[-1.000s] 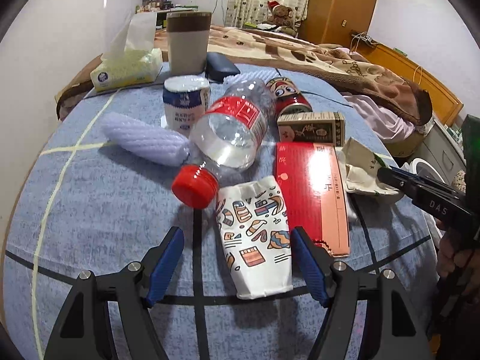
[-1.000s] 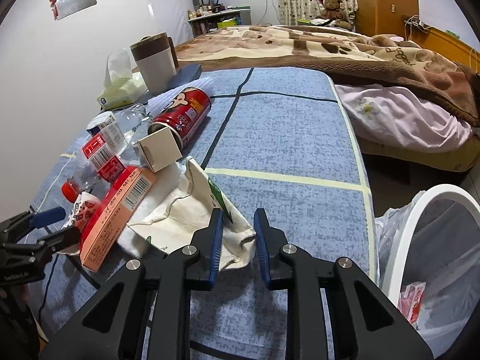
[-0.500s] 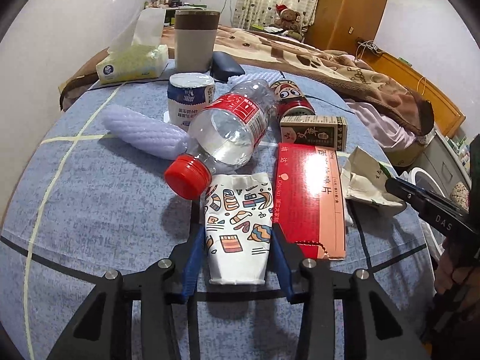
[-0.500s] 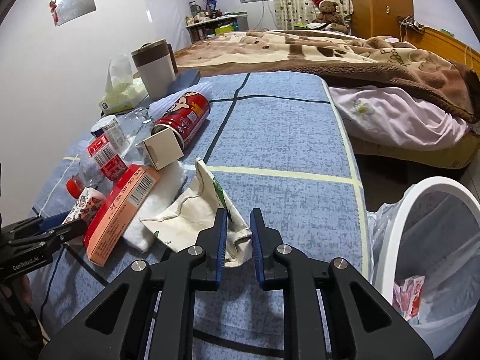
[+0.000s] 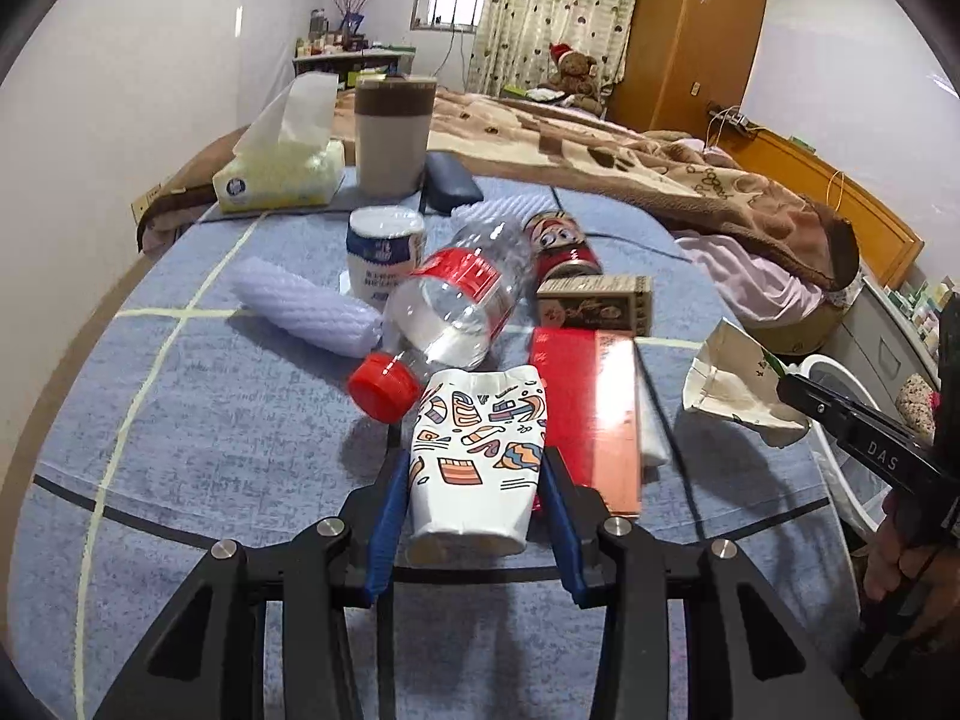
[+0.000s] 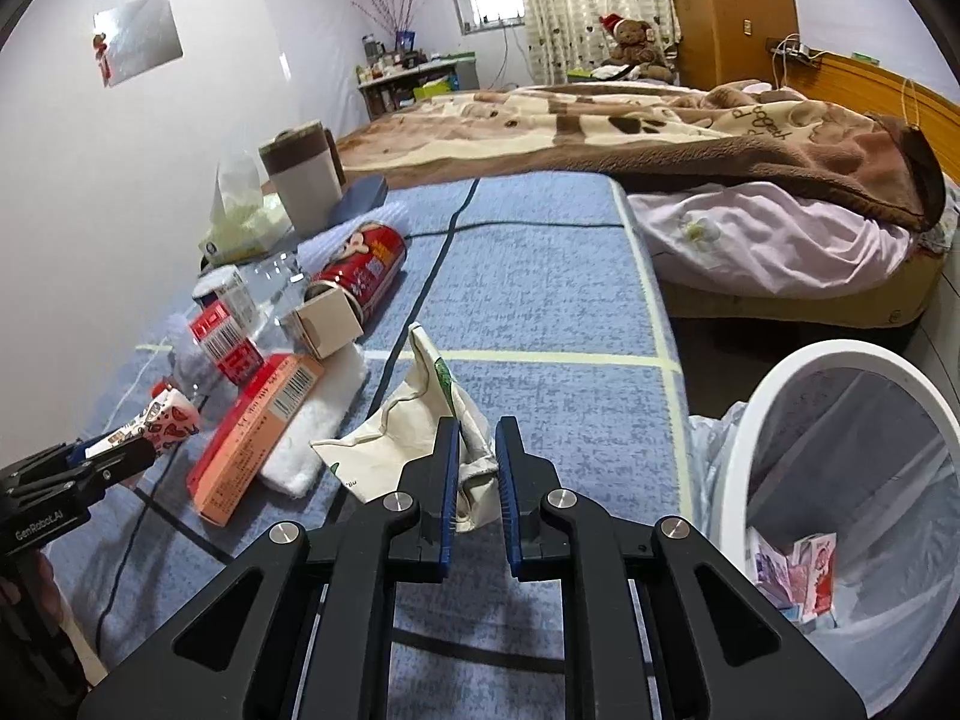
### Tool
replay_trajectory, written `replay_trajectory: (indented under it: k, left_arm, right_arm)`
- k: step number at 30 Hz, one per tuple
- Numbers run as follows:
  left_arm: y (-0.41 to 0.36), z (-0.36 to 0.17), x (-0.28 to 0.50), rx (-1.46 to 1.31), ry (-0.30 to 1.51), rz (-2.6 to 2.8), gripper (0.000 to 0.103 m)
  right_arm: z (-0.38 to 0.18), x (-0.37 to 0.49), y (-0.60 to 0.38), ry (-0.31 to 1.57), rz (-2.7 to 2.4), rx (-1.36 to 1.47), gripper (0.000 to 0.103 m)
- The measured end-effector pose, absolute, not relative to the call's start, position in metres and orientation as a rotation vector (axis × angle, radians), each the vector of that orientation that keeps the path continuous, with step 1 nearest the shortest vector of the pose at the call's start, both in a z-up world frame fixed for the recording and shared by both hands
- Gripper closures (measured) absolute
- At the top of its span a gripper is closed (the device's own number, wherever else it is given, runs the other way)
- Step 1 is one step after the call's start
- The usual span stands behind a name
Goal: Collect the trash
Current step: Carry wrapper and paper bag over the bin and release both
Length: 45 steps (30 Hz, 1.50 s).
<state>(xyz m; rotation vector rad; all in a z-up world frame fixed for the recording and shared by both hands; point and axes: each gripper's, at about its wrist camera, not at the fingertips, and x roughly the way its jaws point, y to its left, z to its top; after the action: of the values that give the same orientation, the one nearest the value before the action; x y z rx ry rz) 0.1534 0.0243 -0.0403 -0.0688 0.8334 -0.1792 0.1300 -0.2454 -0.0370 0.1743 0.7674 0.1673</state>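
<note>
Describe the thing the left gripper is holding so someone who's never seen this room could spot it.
On the blue bedspread, find the red-capped bottle and flat red box. Between them lies a squashed white paper cup with colourful doodles, clamped by the left gripper: the only patterned item.

A tissue box (image 5: 277, 180), a mug (image 5: 393, 135) and a teddy bear (image 5: 573, 73) sit beyond.

The left wrist view is looking low and close over the tabletop (image 5: 180, 420) toward the far bed (image 5: 600, 150). The right wrist view is looking from the right end, facing the same far wall, with the bin (image 6: 744, 450) near right. Both are sharing the red box (image 5: 591, 408) (image 6: 252, 438) and the can (image 5: 561, 243) (image 6: 360, 270).
</note>
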Motion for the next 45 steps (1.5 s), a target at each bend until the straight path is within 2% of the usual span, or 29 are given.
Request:
replay_trajectory:
  k: [12,24,45]
  left_arm:
    - [-0.022,-0.001,0.134,-0.022,0.730,-0.276,0.060]
    - [-0.105,0.027,0.114,0.068,0.631,-0.412,0.060]
    - [-0.237,0.017,0.097,0.172,0.622,-0.653,0.060]
  right_arm:
    - [-0.007,0.099,-0.280,0.652,0.101,0.225,0.091]
    - [0.013,0.062,-0.325,0.549,-0.035,0.257,0.091]
    - [-0.006,0.024,-0.398,0.569,-0.333,0.287,0.090]
